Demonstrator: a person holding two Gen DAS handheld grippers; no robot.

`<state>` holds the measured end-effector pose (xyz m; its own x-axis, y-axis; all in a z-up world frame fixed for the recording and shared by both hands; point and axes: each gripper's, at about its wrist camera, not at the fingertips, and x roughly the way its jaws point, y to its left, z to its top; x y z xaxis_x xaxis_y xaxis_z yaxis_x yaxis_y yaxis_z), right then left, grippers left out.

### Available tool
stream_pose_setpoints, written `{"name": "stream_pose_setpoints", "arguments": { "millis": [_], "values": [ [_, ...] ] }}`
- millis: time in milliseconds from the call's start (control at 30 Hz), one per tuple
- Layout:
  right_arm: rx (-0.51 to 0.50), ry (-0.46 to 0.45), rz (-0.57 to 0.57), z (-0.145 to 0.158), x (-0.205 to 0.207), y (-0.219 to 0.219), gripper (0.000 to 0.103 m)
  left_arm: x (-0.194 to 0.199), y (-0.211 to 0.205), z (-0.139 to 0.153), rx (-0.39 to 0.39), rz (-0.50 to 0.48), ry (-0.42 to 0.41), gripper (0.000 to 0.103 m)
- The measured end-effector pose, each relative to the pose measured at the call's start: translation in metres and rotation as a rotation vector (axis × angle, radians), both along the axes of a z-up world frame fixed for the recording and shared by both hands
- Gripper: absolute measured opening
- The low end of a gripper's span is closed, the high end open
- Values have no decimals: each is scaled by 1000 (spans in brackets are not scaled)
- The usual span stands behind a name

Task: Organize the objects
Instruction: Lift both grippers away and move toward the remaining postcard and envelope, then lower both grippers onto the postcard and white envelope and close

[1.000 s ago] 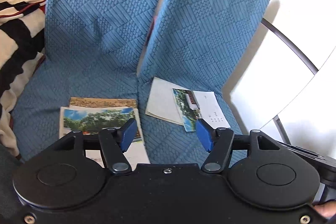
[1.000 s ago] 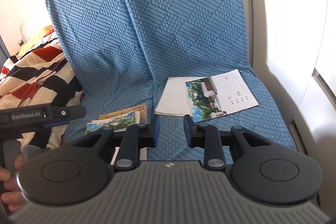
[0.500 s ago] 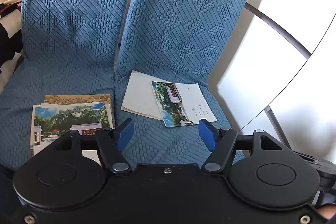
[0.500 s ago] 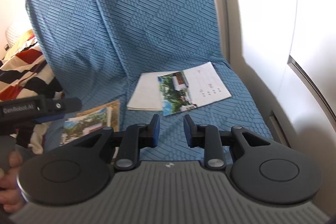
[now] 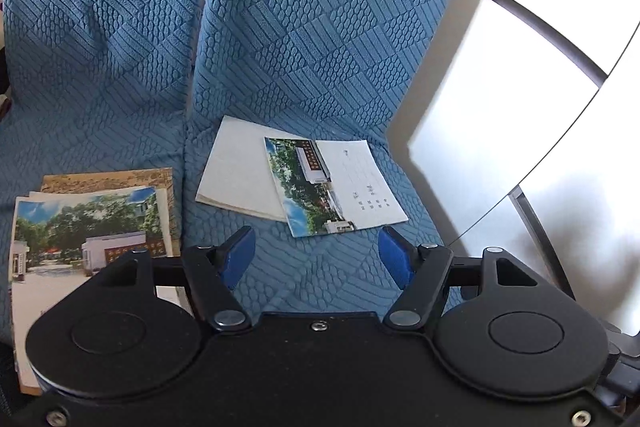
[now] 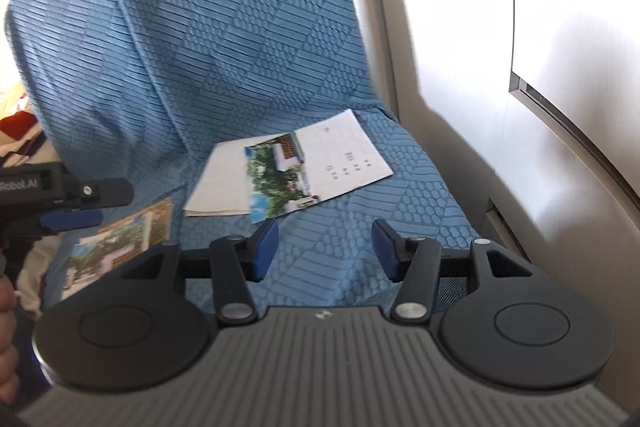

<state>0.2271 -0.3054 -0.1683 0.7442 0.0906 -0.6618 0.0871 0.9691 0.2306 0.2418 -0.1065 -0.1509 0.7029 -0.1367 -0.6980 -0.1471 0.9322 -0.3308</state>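
Two loose heaps of thin paper postcards lie on the blue quilted seat cover (image 5: 132, 131): the stack with a tree-and-gate photo on top (image 5: 86, 227) on the left cushion, and the fanned white-backed cards (image 5: 304, 179) on the right cushion. My left gripper (image 5: 318, 259) hangs released over bare fabric below the fanned cards. My right gripper (image 6: 325, 246) has just been opening, nothing between its pads. Card stock is light, slick and bendy; I'd pinch an overhanging corner.

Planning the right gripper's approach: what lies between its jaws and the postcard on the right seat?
Only bare blue seat cover separates the right gripper from the postcard, as the right wrist view shows.
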Motion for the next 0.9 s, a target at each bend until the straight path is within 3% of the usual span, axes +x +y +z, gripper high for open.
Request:
{"name": "stream_pose_setpoints", "arguments": {
  "millis": [267,600,800,900],
  "values": [
    [46,23,-19,-19,22,-6,54,24,1,-16,12,14,16,64],
    [58,45,-105,-55,63,-20,54,61,5,-58,-67,25,97,64],
    [89,37,-108,-81,88,-21,54,84,7,-92,-186,29,149,60],
    [122,35,-78,-92,104,-21,53,96,6,-108,-204,42,173,57]
  ]
}}
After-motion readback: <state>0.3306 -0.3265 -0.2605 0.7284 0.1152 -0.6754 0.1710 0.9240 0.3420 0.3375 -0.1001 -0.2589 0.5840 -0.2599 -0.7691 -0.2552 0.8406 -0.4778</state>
